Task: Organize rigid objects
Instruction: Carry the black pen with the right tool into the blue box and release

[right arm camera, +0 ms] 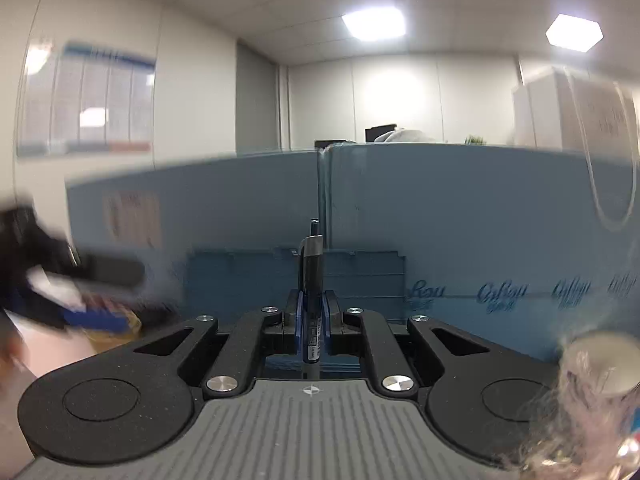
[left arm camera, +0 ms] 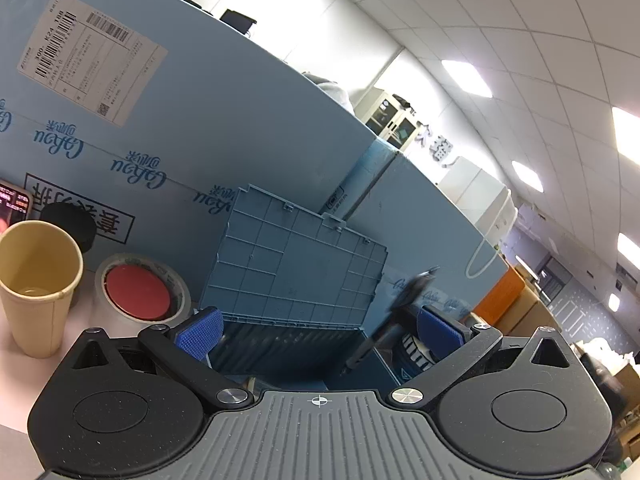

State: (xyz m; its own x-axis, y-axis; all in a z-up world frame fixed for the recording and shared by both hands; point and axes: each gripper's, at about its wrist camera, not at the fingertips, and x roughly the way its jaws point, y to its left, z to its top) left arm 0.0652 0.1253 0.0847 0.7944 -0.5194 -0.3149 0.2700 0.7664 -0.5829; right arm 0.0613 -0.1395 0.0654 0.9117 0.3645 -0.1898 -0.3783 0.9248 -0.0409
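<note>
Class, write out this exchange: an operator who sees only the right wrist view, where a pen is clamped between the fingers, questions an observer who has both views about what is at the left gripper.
Operator: My right gripper is shut on the pen. Is the left one holding anything?
Observer: No. The left gripper is open, with its jaws wide apart and nothing between the pads.
Operator: The left of my picture is all blur. What is on the table there?
Observer: A paper cup stands upright.
Operator: Anything beside it?
Observer: A tape roll with a red disc in its hole, just right of the cup in the left wrist view.
</note>
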